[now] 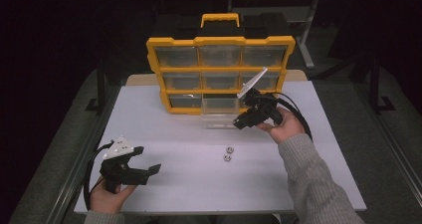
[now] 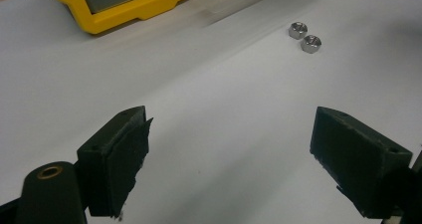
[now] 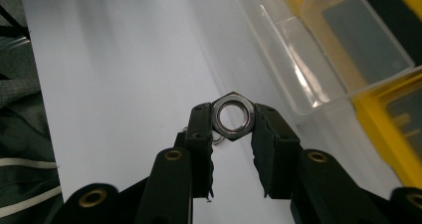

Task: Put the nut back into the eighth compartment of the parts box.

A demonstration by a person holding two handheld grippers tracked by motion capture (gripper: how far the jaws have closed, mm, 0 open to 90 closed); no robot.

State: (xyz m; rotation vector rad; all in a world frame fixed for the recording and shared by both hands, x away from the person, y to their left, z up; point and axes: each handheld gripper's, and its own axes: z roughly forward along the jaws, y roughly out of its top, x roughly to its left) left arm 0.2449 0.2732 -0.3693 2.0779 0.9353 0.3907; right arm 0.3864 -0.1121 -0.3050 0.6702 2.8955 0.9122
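Note:
My right gripper [image 3: 232,118] is shut on a steel hex nut [image 3: 232,116], pinched by its flats with the hole facing the camera. In the high view that gripper [image 1: 240,124] hovers beside a clear plastic drawer [image 1: 219,118] pulled out of the yellow organizer [image 1: 219,69]. The clear drawer [image 3: 283,50] lies just ahead and to the right of the held nut. Two more hex nuts [image 1: 228,154] lie on the white table [image 1: 164,134] nearer the person. My left gripper [image 1: 148,165] rests low at the front left, open and holding nothing; its view shows the two nuts [image 2: 304,37] far ahead.
The yellow organizer [image 2: 124,5] stands upright at the table's back with several clear drawers and a handle on top. Dark floor and table-frame rails surround the table. White tabletop stretches between the two grippers.

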